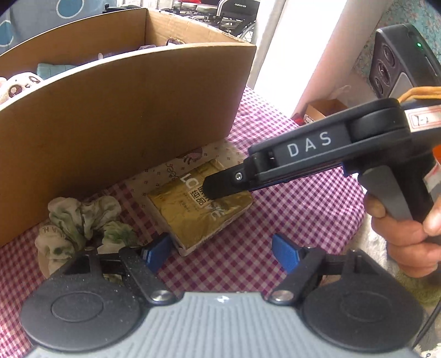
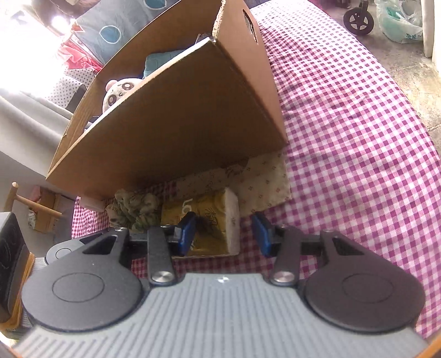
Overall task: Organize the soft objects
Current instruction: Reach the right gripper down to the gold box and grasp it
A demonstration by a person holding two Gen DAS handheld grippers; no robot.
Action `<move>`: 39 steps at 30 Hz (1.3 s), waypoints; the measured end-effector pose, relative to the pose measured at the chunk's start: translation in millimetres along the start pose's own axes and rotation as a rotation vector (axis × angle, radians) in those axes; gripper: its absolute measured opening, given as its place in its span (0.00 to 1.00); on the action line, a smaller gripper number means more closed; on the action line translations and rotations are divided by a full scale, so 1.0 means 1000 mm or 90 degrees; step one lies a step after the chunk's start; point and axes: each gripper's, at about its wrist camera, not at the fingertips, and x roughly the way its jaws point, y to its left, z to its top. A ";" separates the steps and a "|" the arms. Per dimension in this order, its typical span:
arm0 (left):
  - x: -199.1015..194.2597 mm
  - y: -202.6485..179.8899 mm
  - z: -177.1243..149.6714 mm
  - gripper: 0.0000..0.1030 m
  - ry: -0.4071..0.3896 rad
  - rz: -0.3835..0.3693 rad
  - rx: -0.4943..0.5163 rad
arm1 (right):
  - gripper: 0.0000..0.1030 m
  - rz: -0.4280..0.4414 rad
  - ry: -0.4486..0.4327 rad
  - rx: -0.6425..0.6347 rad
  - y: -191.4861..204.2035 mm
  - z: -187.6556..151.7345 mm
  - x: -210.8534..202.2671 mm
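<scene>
A gold-wrapped tissue pack lies on a flowered cloth in front of the cardboard box. A crumpled green-white cloth sits to its left. My left gripper hovers open just short of the pack, whose near corner reaches between its blue fingers. My right gripper comes in from the right. In the right wrist view, the right gripper straddles the pack. One pad digs into the wrapper and the other stands clear of the white end.
The box holds a panda plush and a teal cushion. A checked tablecloth covers the table, which drops off at the right. A hand grips the right handle. A wheel and a plastic bag stand on the floor.
</scene>
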 end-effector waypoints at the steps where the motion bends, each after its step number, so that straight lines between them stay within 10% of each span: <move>1: -0.001 -0.001 0.000 0.78 0.000 -0.006 -0.005 | 0.34 0.012 0.005 0.004 0.003 0.000 0.003; 12: -0.071 -0.008 0.005 0.78 -0.088 -0.043 -0.012 | 0.31 -0.014 -0.084 -0.082 0.061 -0.003 -0.061; 21: -0.124 0.032 0.060 0.79 -0.187 -0.020 -0.077 | 0.31 0.000 -0.128 -0.234 0.133 0.073 -0.084; 31: -0.061 0.112 0.144 0.79 -0.094 0.010 -0.202 | 0.31 0.018 0.022 -0.213 0.128 0.192 0.008; 39: 0.008 0.151 0.166 0.82 0.041 -0.024 -0.297 | 0.31 -0.035 0.116 -0.250 0.115 0.226 0.085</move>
